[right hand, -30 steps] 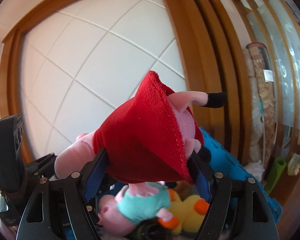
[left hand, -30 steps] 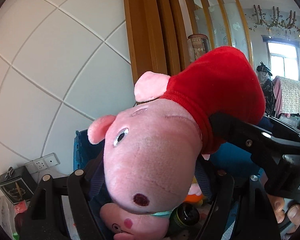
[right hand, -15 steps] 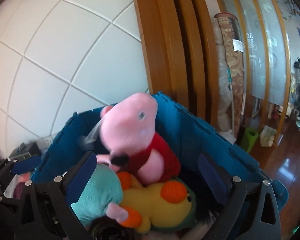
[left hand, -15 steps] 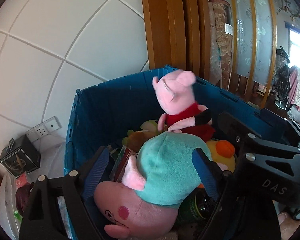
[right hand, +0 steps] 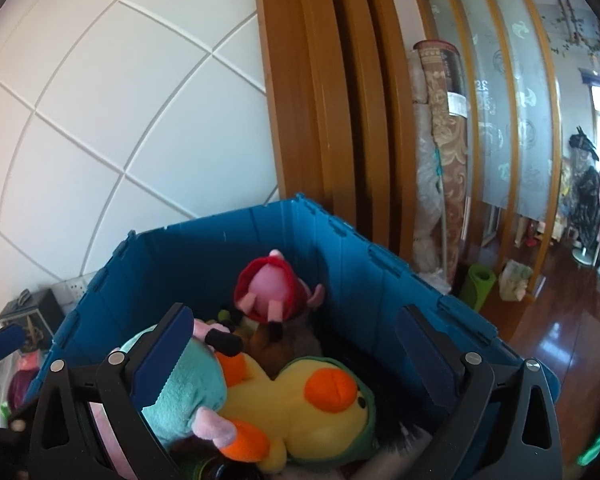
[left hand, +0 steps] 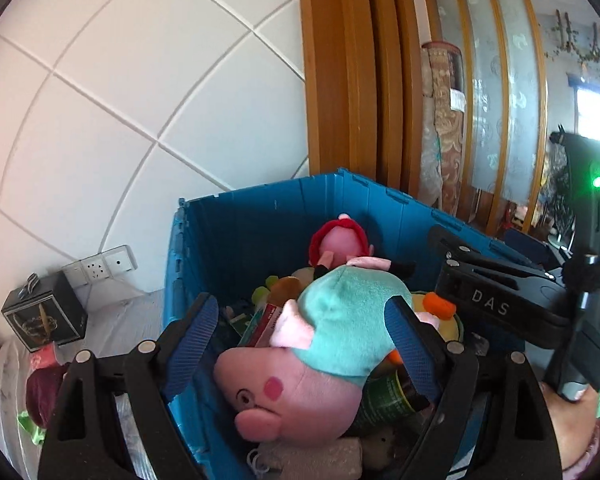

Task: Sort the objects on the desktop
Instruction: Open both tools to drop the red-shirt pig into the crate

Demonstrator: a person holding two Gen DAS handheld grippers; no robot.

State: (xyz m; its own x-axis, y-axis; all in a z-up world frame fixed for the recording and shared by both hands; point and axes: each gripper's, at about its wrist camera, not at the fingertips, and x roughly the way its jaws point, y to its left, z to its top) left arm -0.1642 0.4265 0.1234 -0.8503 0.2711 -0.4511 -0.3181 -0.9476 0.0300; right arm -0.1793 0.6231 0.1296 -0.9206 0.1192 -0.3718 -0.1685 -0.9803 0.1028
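A blue crate (left hand: 236, 248) (right hand: 340, 264) holds several plush toys. A pink pig in a red dress (left hand: 338, 240) (right hand: 266, 288) lies upside down at the back of the crate, free of both grippers. My left gripper (left hand: 302, 302) is open over the crate's near side. A pink pig in a teal shirt (left hand: 340, 320) (right hand: 180, 384) lies between and below its fingers; the left pad stands clear of it. My right gripper (right hand: 294, 312) is wide open above a yellow duck plush (right hand: 308, 404), with nothing in its grip. Its black body (left hand: 488, 306) shows at the right of the left wrist view.
A wooden door frame (right hand: 312, 120) and a rolled carpet (right hand: 444, 152) stand behind the crate. Left of the crate are a black box (left hand: 44, 316) and wall sockets (left hand: 100, 266). A green can (left hand: 384, 400) lies under the toys. A hand (left hand: 572, 420) holds the right gripper.
Both grippers held the red-dress pig up a second ago. They have let it go and opened; it dropped to the back of the crate. Both views now tilt down into the crate.
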